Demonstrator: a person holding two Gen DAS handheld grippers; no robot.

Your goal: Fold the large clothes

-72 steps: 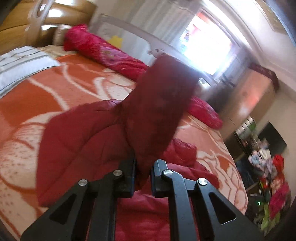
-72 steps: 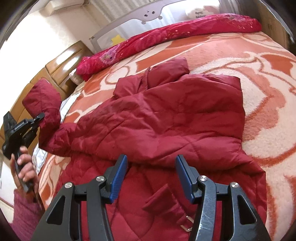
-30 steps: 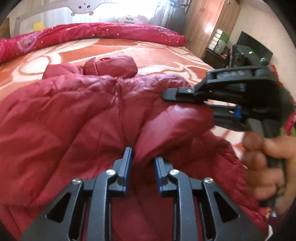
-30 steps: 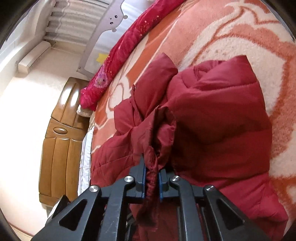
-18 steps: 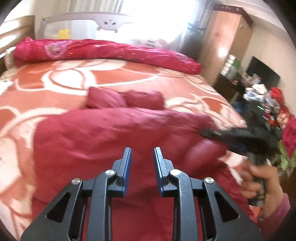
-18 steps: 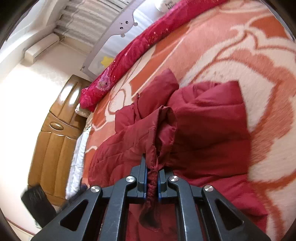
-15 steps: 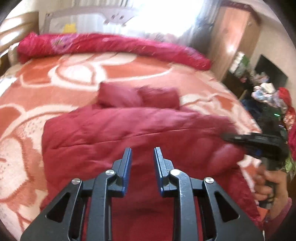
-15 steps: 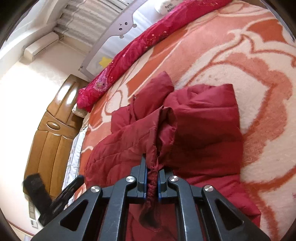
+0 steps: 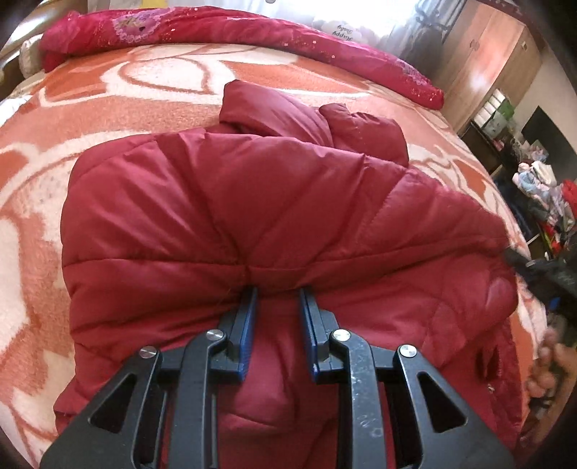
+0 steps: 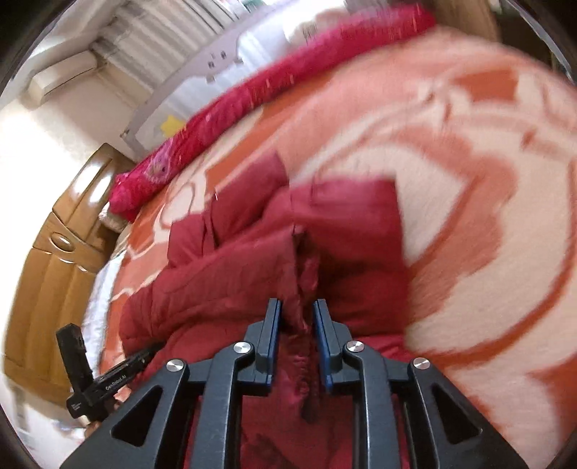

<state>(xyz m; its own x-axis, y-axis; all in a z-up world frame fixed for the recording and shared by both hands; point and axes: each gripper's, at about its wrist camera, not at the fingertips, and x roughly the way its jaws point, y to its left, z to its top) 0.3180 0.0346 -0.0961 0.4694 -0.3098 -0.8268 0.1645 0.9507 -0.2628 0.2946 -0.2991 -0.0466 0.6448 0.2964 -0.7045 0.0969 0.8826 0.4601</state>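
Observation:
A dark red quilted jacket (image 9: 252,202) lies on the orange-and-cream bedspread (image 9: 151,79), its left sleeve folded across the body. My left gripper (image 9: 278,294) is open and empty, its tips touching the folded sleeve's edge. My right gripper (image 10: 296,306) has its jaws slightly parted with the jacket's right sleeve cuff (image 10: 304,274) still between them; the view is blurred. The right gripper also shows at the right edge of the left wrist view (image 9: 533,267). The left gripper shows at lower left in the right wrist view (image 10: 144,355).
A rolled red quilt (image 9: 252,32) lies along the bed's far side by a grey bed rail (image 10: 202,68). A wooden headboard (image 10: 61,252) stands at the left. A wardrobe (image 9: 483,72) and a pile of clothes (image 9: 548,202) stand beyond the bed's right side.
My left gripper laid the left sleeve across the jacket, let go and now rests at its edge. My right gripper took the right sleeve cuff, carried it over, and its jaws have now parted.

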